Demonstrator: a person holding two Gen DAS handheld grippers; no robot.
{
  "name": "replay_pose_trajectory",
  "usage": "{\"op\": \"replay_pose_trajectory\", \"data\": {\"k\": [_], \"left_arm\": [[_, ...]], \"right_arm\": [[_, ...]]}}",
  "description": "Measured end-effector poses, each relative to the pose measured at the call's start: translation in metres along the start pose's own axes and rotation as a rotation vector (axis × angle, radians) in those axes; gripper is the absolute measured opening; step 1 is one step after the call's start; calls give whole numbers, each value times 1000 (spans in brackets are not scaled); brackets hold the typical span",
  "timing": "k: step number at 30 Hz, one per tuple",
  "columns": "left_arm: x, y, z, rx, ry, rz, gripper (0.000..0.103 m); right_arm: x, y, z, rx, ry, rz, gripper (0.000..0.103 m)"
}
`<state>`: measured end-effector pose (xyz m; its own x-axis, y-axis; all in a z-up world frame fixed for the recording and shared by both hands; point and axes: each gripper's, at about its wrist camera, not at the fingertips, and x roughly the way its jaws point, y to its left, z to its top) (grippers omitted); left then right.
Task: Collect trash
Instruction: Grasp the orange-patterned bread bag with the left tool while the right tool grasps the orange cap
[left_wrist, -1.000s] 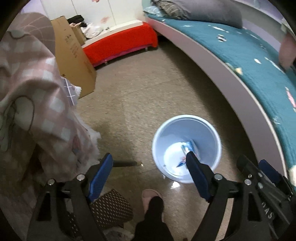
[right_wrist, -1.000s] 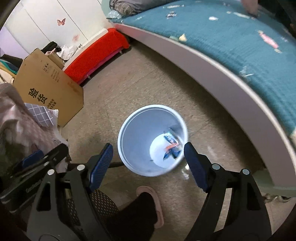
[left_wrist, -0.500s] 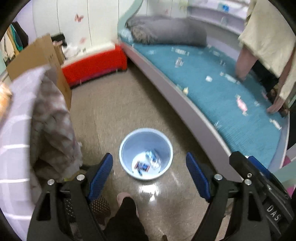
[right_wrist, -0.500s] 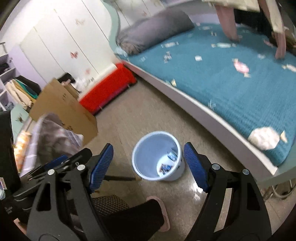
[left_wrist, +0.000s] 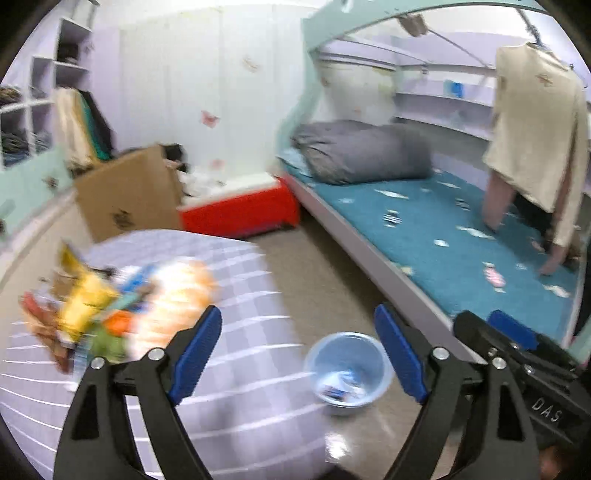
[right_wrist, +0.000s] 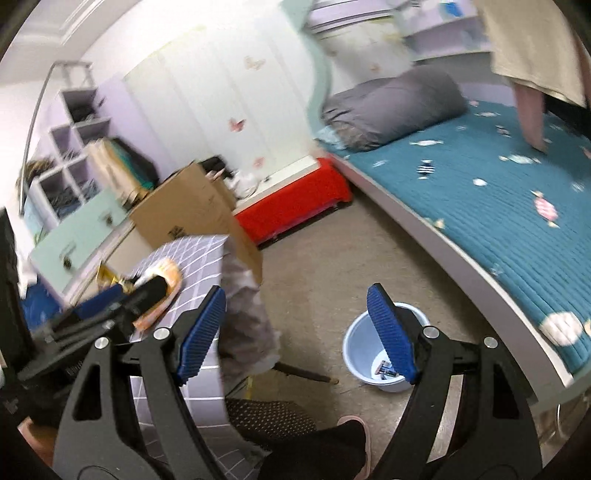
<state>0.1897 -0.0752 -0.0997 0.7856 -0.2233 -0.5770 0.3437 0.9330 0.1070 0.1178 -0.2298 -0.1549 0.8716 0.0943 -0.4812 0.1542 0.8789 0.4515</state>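
Left wrist view: the left tool (left_wrist: 297, 352) is empty, its jaws opening wide. The wrappers (left_wrist: 107, 302) lie heaped on the checked tabletop (left_wrist: 240, 295), left of the tool: yellow, orange and green, blurred. They look light, crinkly and slippery, so pinching a flat edge should work best. Some trash already lies in the bin (left_wrist: 347, 373) on the floor.

Right wrist view: the right tool (right_wrist: 295, 328) stands wide and empty. More wrappers (right_wrist: 543, 208), small and candy-like, dot the bed (right_wrist: 498, 236).

The room is bright. Both fisheye pictures bend at the dark edges, and the snack packets (left_wrist: 85, 306) look smeared.
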Motion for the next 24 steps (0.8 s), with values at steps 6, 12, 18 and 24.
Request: {"op": "replay_pose_trajectory", "data": {"k": [6, 12, 18, 24], "left_arm": [[11, 67, -11, -2, 54, 112, 84], [34, 105, -16, -17, 94, 95, 82], [55, 109, -15, 11, 122, 87, 73], [60, 91, -16, 80, 144, 22, 38]], "right_arm": [[53, 49, -16, -74, 109, 44, 78], [86, 92, -19, -149, 144, 63, 78], [98, 99, -15, -156, 155, 45, 78], [93, 106, -12, -166, 152, 59, 78]]}}
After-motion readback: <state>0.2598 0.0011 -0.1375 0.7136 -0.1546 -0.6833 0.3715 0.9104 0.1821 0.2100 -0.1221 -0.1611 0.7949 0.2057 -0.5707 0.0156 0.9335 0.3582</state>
